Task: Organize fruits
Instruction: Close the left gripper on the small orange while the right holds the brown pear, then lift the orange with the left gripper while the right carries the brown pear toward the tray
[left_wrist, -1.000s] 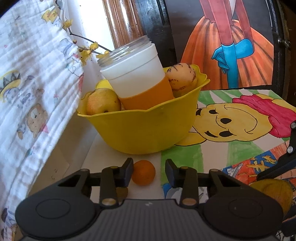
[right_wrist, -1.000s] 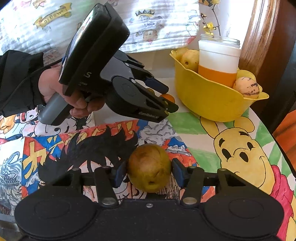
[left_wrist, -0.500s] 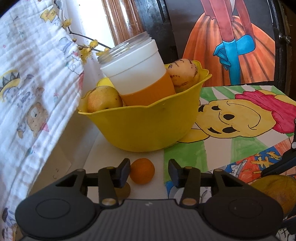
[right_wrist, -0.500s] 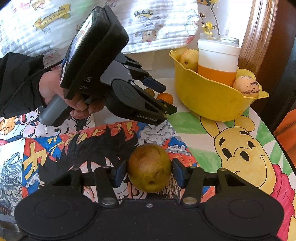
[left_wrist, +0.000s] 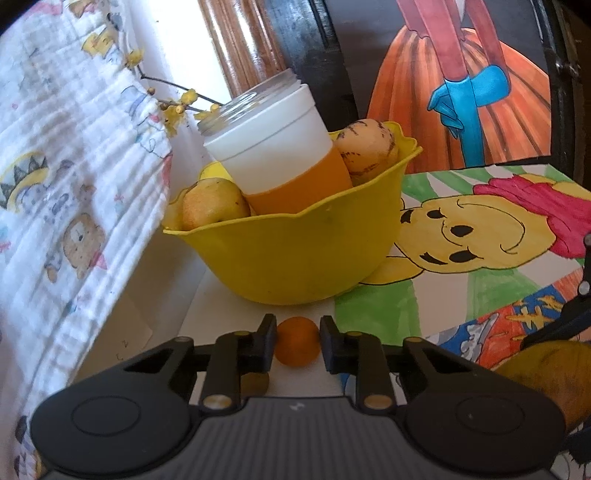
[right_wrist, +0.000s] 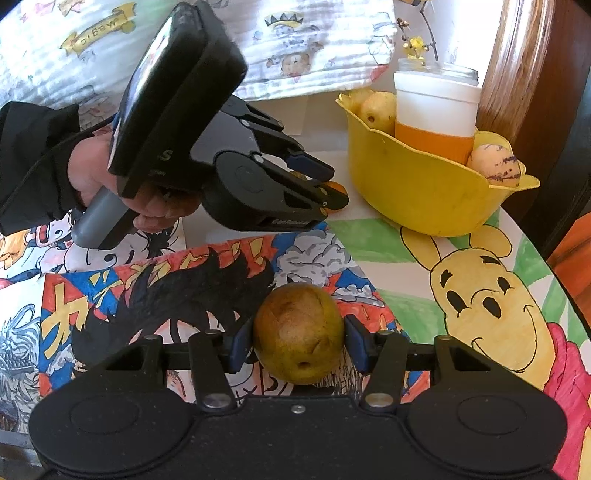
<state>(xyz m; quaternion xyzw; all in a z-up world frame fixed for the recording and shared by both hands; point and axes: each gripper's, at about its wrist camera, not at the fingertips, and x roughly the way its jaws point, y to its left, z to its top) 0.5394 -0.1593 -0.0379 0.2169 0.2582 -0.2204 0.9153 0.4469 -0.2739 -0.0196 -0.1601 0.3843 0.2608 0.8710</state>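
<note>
Fruit, five pieces visible. One small orange (left_wrist: 297, 346), round and bright, lies on the white counter (left_wrist: 221, 314) just in front of the yellow bowl (left_wrist: 295, 258), between the two fingers of the left gripper (left_wrist: 297, 343). One brownish-green pear (right_wrist: 298, 333), mottled, with its dark blossom end facing the camera, sits between the fingers of the right gripper (right_wrist: 298, 341), over the cartoon-printed covering (right_wrist: 155, 295). Two fruits rest in the bowl: one yellow apple-like fruit (left_wrist: 214, 203) at its left side, one pale fruit with dark purple streaks (left_wrist: 369, 151) at its right. One further small brownish round fruit (left_wrist: 255, 382) is partly hidden under the left gripper; its kind cannot be told.

Bowl: one, yellow, scalloped rim, also holding one white-and-orange cup (left_wrist: 284, 147) with a clear jar (left_wrist: 251, 99) set inside it.

Left gripper: fingers narrowly apart, close on either side of the orange; contact cannot be confirmed. It is held by the person's left hand (right_wrist: 110, 181).

Right gripper: fingers clamped on the pear, blue pads (right_wrist: 240, 343) pressing both its sides.

Surroundings: one patterned white cloth (left_wrist: 66, 184) hangs beside the counter; a bear drawing (right_wrist: 480, 306) covers the counter near the bowl.
</note>
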